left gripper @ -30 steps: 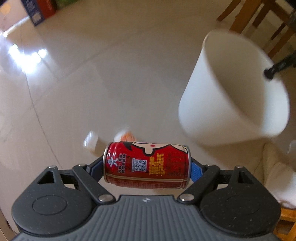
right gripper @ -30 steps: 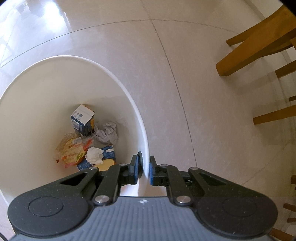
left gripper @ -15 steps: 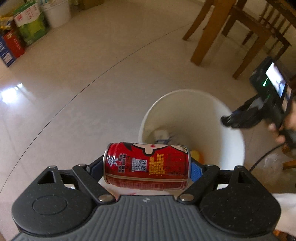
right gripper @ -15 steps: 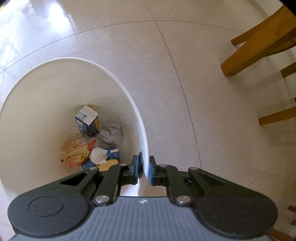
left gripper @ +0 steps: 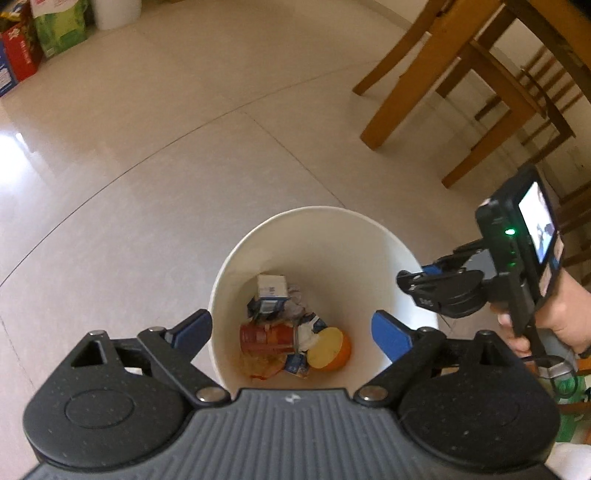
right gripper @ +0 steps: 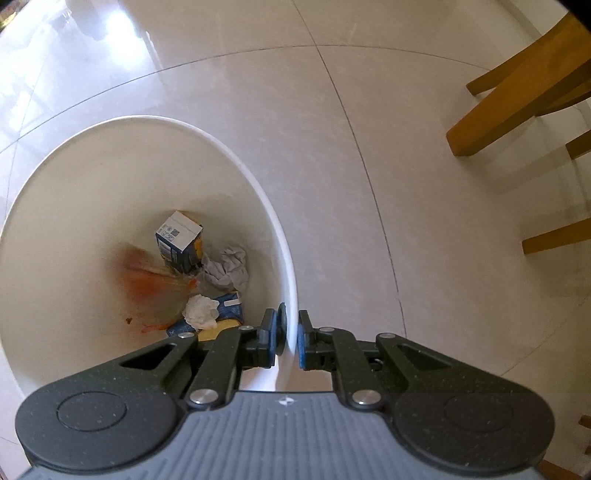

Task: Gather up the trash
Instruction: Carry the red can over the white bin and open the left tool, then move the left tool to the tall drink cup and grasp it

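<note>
The white bin [left gripper: 314, 214] stands on the tiled floor under my left gripper [left gripper: 291, 330]. Its jaws are opening wide and nothing is between them. The red can [left gripper: 267, 338] lies on its side at the bottom of the bin, among other trash. In the right wrist view the can is only a red blur [right gripper: 147, 280] inside the bin [right gripper: 92, 177]. My right gripper [right gripper: 290, 336] is shut on the bin's rim, one pad inside the wall and one outside. It also shows in the left wrist view, where the right gripper [left gripper: 413, 277] is held by a hand [left gripper: 561, 314].
A blue-and-white carton [right gripper: 179, 236], crumpled tissue [right gripper: 229, 267], wrappers and half an orange [left gripper: 330, 349] lie in the bin. Wooden chair and table legs [left gripper: 410, 85] stand at the right. Boxes [left gripper: 22, 55] and a white bucket [left gripper: 116, 11] sit at the far left.
The left gripper moved over the bin, opened and let go of the red can, which dropped into the bin. The right gripper kept its hold on the rim.
</note>
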A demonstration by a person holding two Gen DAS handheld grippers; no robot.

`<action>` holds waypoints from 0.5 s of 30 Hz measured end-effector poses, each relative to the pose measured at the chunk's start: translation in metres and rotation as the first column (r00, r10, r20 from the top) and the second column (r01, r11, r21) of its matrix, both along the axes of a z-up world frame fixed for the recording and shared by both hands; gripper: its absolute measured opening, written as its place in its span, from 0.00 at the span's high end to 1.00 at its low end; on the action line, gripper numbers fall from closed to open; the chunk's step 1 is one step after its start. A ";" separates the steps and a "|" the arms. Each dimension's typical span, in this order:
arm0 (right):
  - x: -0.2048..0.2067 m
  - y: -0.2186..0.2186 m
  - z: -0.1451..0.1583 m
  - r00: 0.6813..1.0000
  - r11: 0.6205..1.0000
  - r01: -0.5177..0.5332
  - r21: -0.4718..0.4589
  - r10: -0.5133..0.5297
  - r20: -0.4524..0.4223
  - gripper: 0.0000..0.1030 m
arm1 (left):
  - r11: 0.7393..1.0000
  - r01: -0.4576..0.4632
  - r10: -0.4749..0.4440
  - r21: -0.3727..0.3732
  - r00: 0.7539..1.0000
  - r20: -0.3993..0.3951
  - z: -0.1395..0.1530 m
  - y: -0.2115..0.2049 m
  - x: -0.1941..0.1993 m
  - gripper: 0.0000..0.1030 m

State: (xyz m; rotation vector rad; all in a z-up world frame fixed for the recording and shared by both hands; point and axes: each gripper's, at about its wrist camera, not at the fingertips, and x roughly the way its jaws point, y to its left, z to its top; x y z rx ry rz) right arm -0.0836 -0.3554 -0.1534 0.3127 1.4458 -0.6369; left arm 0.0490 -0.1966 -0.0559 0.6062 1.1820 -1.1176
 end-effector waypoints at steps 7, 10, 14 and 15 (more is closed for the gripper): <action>-0.001 0.001 0.000 1.000 1.000 0.001 -0.004 -0.001 0.004 0.87 | 0.996 -0.079 0.076 0.031 0.994 0.079 -0.007 0.031 0.016 0.10; -0.001 0.001 0.000 1.000 1.000 0.003 -0.004 -0.003 0.005 0.87 | 0.989 -0.140 0.135 0.043 0.986 0.101 -0.010 0.050 0.030 0.10; -0.002 0.001 0.000 1.000 1.000 0.005 -0.005 -0.005 0.007 0.87 | 0.972 -0.229 0.220 0.057 0.967 0.130 -0.017 0.073 0.044 0.10; -0.002 0.001 0.000 1.000 1.000 0.006 -0.005 -0.006 0.006 0.87 | 0.967 -0.245 0.235 0.063 0.962 0.137 -0.020 0.078 0.047 0.10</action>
